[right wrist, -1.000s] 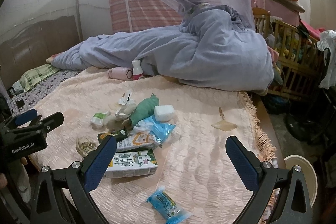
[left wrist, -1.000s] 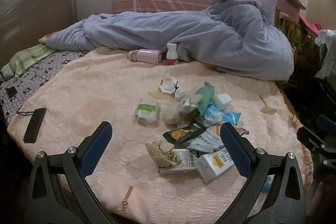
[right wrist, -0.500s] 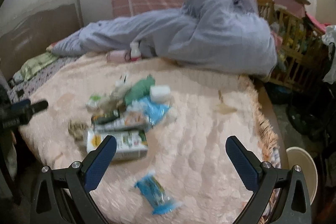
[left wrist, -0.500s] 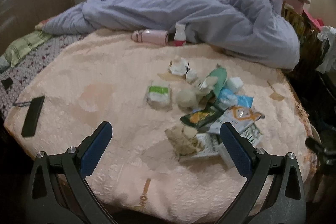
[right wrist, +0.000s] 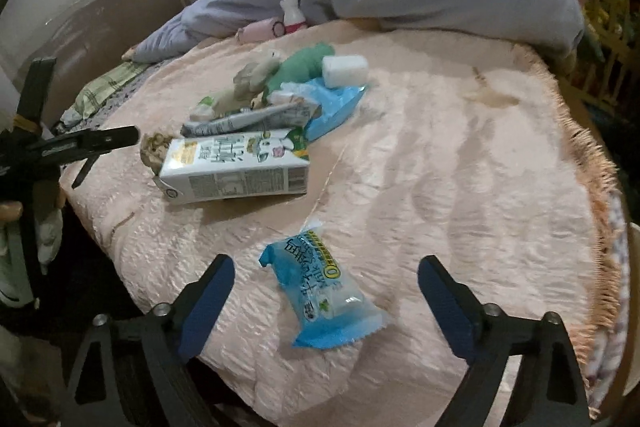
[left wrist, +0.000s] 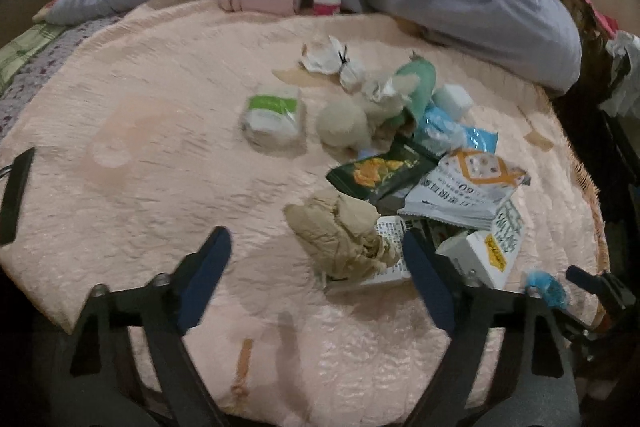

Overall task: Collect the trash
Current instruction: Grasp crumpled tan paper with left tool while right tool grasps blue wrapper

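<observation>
Two blue-padded fingers of the left gripper stand apart above the peach quilted bedspread, gripping nothing; they have just been narrowing, and a crumpled tan paper wad lies between them, nearer the right-hand pad and untouched. Beyond it sprawls a heap of trash: a dark green snack pouch, a white printed wrapper and a white milk carton mostly under them. In the right wrist view, the right gripper also stands apart and has just been narrowing, with a light blue plastic snack packet lying flat between its pads, not pinched. That packet's long axis runs diagonally, its upper end pointing up-left toward the carton, which lies on its side with its long axis across the view.
</observation>
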Available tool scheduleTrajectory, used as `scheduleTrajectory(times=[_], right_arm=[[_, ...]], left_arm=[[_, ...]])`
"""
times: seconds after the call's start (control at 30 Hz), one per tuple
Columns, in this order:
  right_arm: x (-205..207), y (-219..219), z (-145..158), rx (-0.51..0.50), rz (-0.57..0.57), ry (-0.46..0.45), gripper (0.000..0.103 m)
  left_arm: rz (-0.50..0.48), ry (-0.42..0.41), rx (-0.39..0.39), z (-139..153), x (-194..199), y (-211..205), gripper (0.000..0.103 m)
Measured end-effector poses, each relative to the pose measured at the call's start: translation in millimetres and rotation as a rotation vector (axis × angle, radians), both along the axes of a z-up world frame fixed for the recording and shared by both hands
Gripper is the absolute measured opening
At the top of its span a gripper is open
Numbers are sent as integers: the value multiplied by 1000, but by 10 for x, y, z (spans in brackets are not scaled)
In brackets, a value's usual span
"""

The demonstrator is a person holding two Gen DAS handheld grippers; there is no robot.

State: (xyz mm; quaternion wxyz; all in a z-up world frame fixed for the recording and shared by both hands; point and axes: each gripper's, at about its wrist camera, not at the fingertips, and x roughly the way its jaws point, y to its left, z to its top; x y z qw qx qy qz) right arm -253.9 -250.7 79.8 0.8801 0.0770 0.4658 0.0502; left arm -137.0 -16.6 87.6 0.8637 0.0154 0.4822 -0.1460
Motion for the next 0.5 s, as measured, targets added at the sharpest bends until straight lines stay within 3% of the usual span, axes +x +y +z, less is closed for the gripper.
scheduleTrajectory(times=[0.03, 0.07, 0.13, 0.23, 0.5], right_arm=[[31, 17, -47, -2, 7, 10, 80], [55, 30, -91, 2, 16, 20, 62], [100, 68, -192, 2, 34, 45, 45], [92, 92, -205, -11, 42, 31, 32], [-106, -270, 132, 32, -12, -69, 32]], left_arm=[[-6, 8, 5, -39, 21, -17, 68], [-14, 22, 12, -97, 56, -49, 52], [-24, 59, 8, -184, 98, -67, 28], [-26, 79, -12, -173, 119, -46, 25], [-77, -15, -67, 477, -98, -124, 24]])
